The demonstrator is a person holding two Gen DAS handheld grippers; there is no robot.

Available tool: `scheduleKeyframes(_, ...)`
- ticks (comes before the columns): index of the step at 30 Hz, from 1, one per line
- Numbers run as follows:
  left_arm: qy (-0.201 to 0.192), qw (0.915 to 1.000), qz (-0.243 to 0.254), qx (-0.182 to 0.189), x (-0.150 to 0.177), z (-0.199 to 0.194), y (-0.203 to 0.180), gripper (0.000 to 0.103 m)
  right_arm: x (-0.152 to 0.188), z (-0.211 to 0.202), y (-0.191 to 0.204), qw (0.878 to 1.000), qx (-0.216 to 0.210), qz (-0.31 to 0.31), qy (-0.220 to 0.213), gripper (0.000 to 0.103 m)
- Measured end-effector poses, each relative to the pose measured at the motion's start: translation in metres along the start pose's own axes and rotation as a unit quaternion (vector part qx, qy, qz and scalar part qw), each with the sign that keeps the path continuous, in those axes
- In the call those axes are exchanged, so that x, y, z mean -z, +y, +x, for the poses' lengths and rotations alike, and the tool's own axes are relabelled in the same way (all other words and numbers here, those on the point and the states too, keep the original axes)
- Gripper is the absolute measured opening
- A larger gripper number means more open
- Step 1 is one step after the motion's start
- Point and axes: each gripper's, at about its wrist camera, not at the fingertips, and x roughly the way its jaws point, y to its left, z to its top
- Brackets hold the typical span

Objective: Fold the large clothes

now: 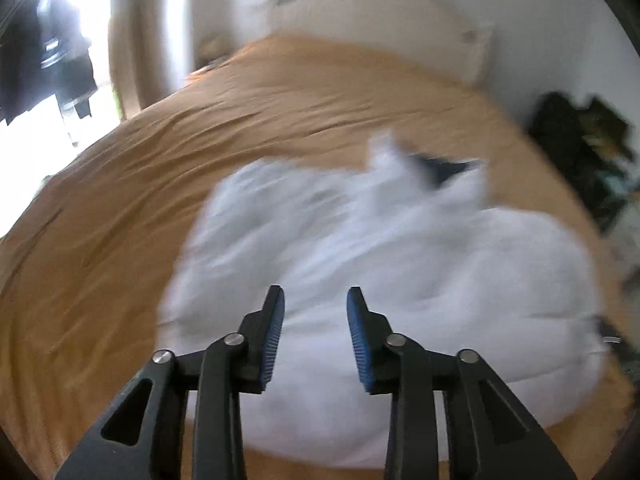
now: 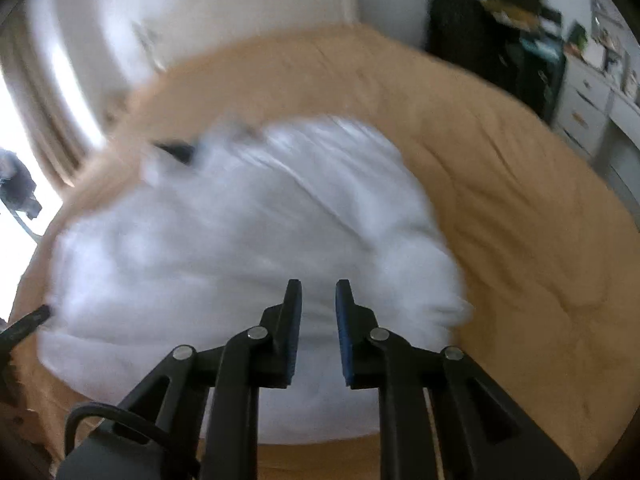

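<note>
A large white garment [image 1: 360, 272] lies crumpled on the orange bed cover [image 1: 160, 184], blurred in both views. A dark patch [image 1: 440, 166] shows at its far end, and the same dark patch [image 2: 176, 150] appears in the right wrist view. My left gripper [image 1: 315, 294] hovers over the near part of the garment, open, with nothing between its blue pads. My right gripper [image 2: 318, 284] hangs over the white garment [image 2: 240, 240] too. Its jaws stand a narrow gap apart, and only cloth shows beyond that gap. The orange cover [image 2: 520, 220] stretches off to the right.
A cream pillow [image 1: 380, 20] leans on the white wall at the bed's head. A bright window with curtain [image 1: 132, 40] is at the left. Dark bags [image 2: 472, 32] and a white drawer unit [image 2: 592, 108] stand by the bed's right side. A black part [image 2: 28, 324] pokes in at the left edge.
</note>
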Motion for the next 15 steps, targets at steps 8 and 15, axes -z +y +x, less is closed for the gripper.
scheduleKeyframes(8, 0.076, 0.9965, 0.028, 0.020, 0.030, 0.095, -0.024, 0.037, 0.024, 0.067, 0.060, 0.996, -0.029, -0.075, 0.047, 0.015)
scheduleKeyframes(15, 0.084, 0.9959, 0.035, 0.007, 0.020, 0.097, -0.030, 0.032, 0.029, 0.092, 0.061, 0.991, -0.019, -0.114, 0.061, 0.014)
